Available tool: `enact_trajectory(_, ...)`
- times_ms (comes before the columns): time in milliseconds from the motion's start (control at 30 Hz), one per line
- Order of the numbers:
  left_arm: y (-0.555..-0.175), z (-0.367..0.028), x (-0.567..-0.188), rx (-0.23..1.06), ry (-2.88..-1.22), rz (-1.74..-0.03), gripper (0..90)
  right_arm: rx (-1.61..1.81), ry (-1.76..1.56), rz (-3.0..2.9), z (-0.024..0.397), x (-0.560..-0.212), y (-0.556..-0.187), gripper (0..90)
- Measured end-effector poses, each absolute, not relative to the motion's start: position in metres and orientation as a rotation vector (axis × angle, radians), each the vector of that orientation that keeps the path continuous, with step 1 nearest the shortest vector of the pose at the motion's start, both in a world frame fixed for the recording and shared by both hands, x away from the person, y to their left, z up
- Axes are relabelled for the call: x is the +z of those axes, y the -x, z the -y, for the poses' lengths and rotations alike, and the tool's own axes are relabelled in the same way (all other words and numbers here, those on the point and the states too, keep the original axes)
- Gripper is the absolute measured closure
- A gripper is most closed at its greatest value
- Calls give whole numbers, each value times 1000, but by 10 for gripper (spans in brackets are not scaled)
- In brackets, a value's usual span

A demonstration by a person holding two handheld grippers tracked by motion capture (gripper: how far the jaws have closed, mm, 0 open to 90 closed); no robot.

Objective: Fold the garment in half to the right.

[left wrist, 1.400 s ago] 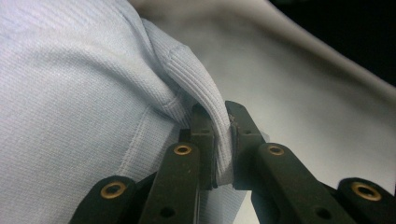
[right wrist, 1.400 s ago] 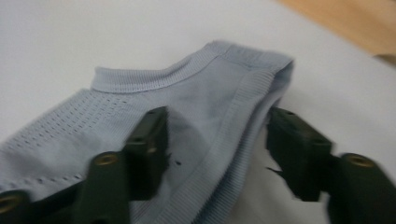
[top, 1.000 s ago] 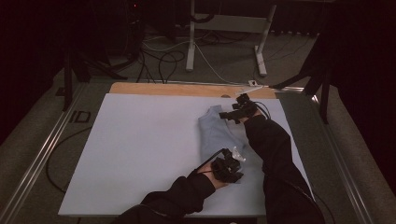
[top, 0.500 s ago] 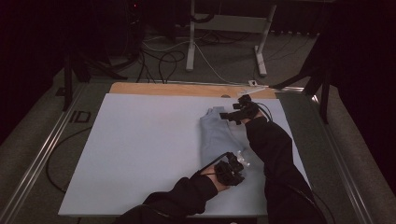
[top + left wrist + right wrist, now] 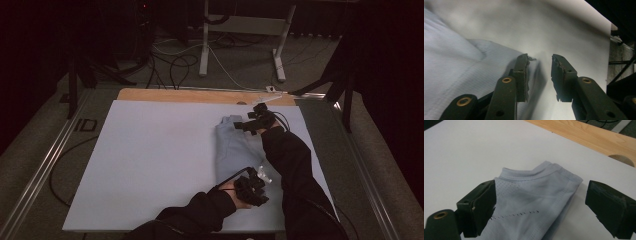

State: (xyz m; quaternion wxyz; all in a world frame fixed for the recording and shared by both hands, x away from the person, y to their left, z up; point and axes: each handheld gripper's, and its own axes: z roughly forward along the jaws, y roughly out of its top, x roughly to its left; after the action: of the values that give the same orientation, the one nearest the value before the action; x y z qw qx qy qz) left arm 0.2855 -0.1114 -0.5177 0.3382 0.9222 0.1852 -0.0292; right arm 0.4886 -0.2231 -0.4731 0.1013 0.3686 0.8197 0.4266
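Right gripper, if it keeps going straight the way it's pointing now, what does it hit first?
Most likely the folded light-blue shirt: the right gripper has its jaws wide apart over the collar end. How high it hangs above the cloth is unclear.

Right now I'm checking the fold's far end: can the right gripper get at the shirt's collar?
Probably yes. The right gripper hangs open over the folded shirt, its collar just ahead, with bare white table around and nothing between.
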Motion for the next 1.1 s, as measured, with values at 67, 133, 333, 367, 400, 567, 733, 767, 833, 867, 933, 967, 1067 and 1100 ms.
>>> enact_trajectory(67, -286, 112, -518, -88, -2403, -478, 668, 1265, -1087, -2424, 223, -473, -488, 97)
enact_trajectory(133, -287, 111, -519, -107, -2395, -490, 656, 1257, -1075, -2426, 222, -472, -488, 98)
enact_trajectory(333, -285, 111, -517, -156, -2387, -458, 616, 1265, -1077, -2427, 221, -472, -488, 98)
enact_trajectory(367, -284, 109, -515, -176, -2378, -455, 622, 1271, -1074, -2428, 221, -472, -487, 97)
enact_trajectory(400, -283, 108, -513, -177, -2364, -441, 622, 1269, -1071, -2432, 221, -471, -487, 98)
enact_trajectory(567, -283, 96, -495, -183, -2289, -405, 569, 1275, -1063, -2421, 221, -468, -486, 98)
enact_trajectory(733, -288, 73, -479, -148, -2213, -374, 507, 1268, -1051, -2425, 222, -466, -485, 98)
enact_trajectory(767, -289, 67, -477, -139, -2203, -376, 503, 1264, -1053, -2425, 223, -465, -485, 98)
enact_trajectory(833, -291, 56, -471, -113, -2175, -373, 476, 1263, -1054, -2419, 223, -464, -485, 98)
enact_trajectory(867, -293, 49, -468, -107, -2164, -377, 471, 1263, -1053, -2421, 224, -464, -484, 98)
enact_trajectory(933, -296, 38, -463, -89, -2130, -386, 436, 1268, -1050, -2420, 223, -463, -483, 99)
enact_trajectory(967, -299, 30, -460, -80, -2117, -402, 426, 1263, -1049, -2423, 223, -463, -483, 99)
enact_trajectory(1067, -303, 11, -454, -21, -2091, -414, 350, 1268, -1036, -2425, 221, -462, -480, 99)
enact_trajectory(1100, -304, 5, -452, -12, -2072, -420, 318, 1268, -1035, -2427, 220, -461, -479, 99)
